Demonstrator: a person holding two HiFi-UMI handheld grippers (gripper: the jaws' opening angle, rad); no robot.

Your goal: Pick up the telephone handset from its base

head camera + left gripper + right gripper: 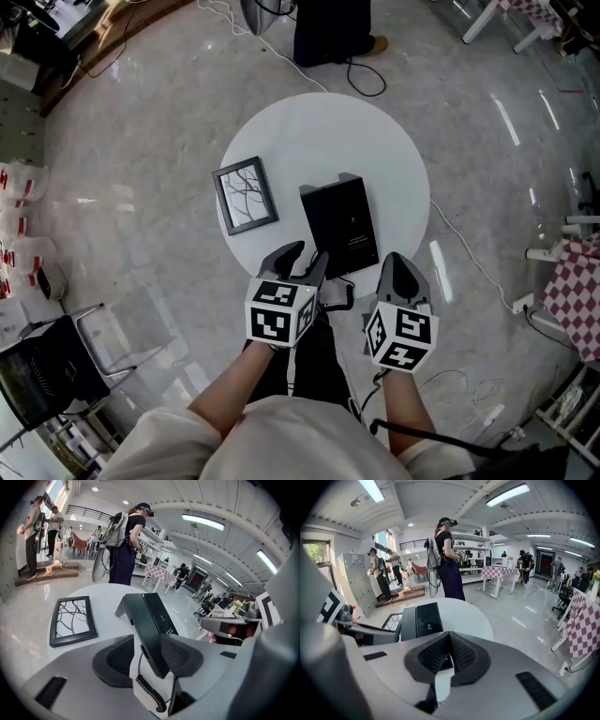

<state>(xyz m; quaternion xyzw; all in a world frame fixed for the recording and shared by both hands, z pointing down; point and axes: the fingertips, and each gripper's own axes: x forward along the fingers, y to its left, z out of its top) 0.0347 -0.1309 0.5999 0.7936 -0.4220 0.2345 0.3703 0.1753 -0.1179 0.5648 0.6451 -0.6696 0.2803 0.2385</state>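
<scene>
A black telephone base (pixel 349 220) lies on the round white table (pixel 375 141), with its handset (pixel 315 230) resting along its left side. In the left gripper view, the handset's (pixel 145 625) near end lies between the spread pads of my left gripper (pixel 147 656). The left pad stands clear of it, and the coiled cord (pixel 150 693) hangs below. In the head view, my left gripper (pixel 307 258) sits at the phone's near left corner. My right gripper (pixel 401 264) (pixel 450 651) hovers at the table's near right edge, shut with nothing in it, beside the phone (pixel 427 618).
A black picture frame (pixel 245 195) (pixel 72 620) lies left of the phone. A person (pixel 124 541) stands beyond the table's far edge. A cable (pixel 469 253) runs over the floor at the right, a black chair (pixel 47 366) stands at the lower left, and a checkered table (pixel 572 291) stands at the right.
</scene>
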